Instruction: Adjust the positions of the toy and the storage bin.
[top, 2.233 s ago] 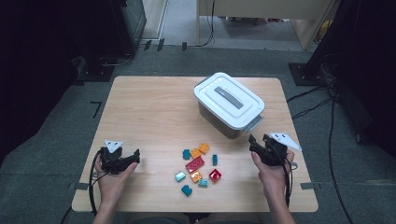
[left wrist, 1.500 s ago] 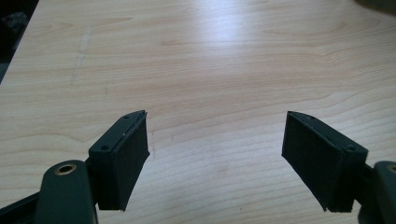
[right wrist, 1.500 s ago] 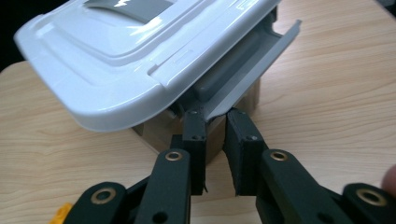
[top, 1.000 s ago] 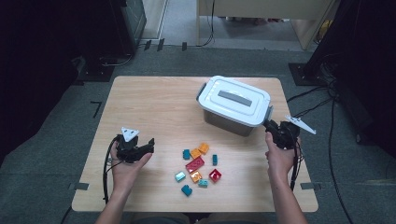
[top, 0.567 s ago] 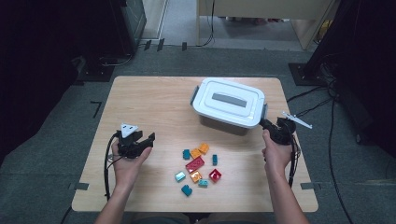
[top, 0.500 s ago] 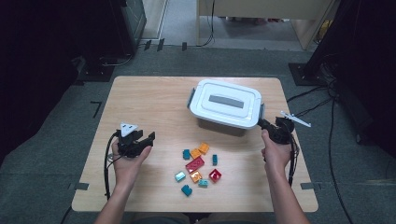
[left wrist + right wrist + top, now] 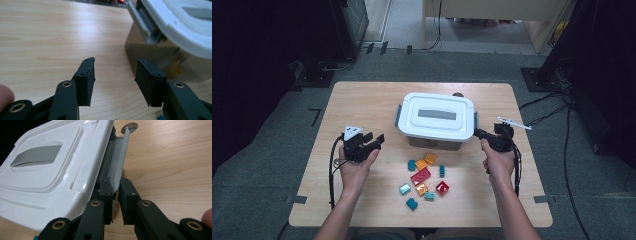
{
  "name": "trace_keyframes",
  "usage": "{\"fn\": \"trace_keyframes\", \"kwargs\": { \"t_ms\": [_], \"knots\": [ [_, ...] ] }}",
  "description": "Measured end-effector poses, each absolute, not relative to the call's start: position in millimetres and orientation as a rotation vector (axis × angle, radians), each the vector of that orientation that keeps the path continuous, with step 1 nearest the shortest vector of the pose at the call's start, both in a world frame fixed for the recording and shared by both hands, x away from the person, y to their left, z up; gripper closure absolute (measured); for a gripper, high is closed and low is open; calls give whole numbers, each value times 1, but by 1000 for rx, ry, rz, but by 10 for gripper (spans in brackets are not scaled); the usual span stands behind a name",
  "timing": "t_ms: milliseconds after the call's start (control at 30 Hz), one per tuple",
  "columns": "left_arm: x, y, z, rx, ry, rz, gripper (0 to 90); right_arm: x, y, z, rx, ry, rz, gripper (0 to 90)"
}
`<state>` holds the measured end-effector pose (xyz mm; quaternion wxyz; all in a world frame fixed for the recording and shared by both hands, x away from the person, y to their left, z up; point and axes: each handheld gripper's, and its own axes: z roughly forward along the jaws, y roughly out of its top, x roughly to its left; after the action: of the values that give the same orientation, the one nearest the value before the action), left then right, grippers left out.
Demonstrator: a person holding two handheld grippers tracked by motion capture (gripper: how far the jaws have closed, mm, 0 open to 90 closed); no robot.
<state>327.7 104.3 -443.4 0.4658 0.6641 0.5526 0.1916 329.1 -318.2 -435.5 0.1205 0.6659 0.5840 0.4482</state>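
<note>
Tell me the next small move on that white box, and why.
Probably swing the right gripper outward and up to flip the grey latch free. Its jaws are shut on that latch at the side of the white box, whose lid is on, so unclipping this side looks like the natural step before the lid can lift.

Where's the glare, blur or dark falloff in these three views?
High view: even light on the table, surroundings nearly black, overall soft, so the small blocks lack detail. Left gripper view: the white lid is washed out, with a dark shadow under it on the wood. Right gripper view: glare streaks along the lid's edge, top-left corner black, grey latch reasonably sharp.
</note>
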Motion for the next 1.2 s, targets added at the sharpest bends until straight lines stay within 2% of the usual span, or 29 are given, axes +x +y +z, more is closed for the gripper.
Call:
{"fn": "trace_keyframes", "kwargs": {
  "t_ms": [333, 833, 1200],
  "knots": [
    [329, 100, -438, 1616, 1336, 450, 512, 327, -299, -435, 1904, 1804, 1347, 824],
    [331, 116, -437, 1596, 1402, 376, 799, 320, -278, -437, 1895, 1868, 1413, 816],
    [318, 138, -435, 1579, 1429, 321, 829, 311, -264, -438, 1901, 1892, 1449, 817]
  ]
}}
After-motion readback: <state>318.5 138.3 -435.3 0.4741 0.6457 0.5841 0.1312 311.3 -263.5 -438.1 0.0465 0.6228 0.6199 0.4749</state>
